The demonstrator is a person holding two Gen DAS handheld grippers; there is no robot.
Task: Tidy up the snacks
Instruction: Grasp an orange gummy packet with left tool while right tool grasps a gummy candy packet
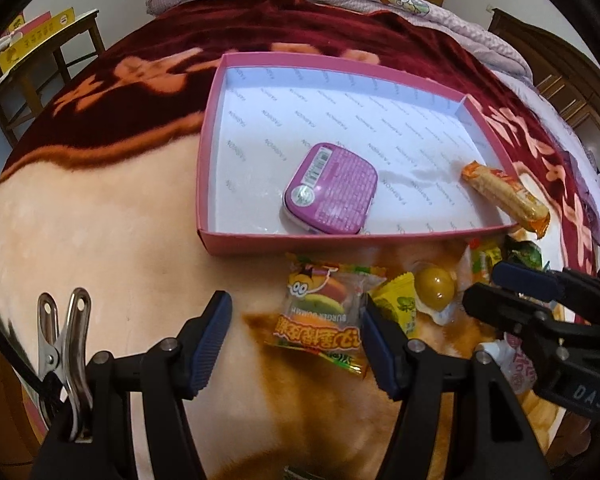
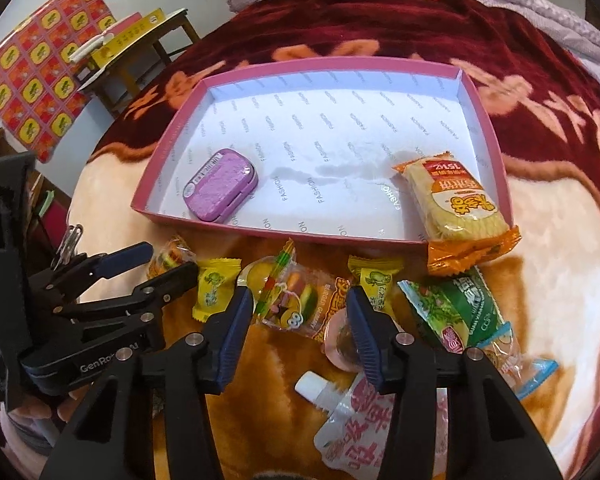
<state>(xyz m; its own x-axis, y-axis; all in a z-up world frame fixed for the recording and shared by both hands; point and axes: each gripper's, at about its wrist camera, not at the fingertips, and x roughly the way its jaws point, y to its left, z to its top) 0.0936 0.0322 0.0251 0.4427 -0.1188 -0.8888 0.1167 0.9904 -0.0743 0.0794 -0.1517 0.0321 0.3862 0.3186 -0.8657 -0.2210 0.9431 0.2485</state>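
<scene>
Jaws of left gripper [image 1: 296, 340] and right gripper [image 2: 300, 320] stood wide, empty, straddling clear-wrapped burger gummy packets [image 2: 300, 308]. Pink cardboard tray [image 2: 260, 232] beyond. Step judged: pick-up; next, descend, close.

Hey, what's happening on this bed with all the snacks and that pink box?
Someone is sorting snacks into a pink box on a blanket-covered bed. A purple tin and an orange cracker pack are already in it, the pack's end overhanging the front rim. The right hand-held gripper, open, hovers over a burger gummy packet. The left hand-held gripper, also open, is above another burger gummy packet. More snacks wait outside.
</scene>
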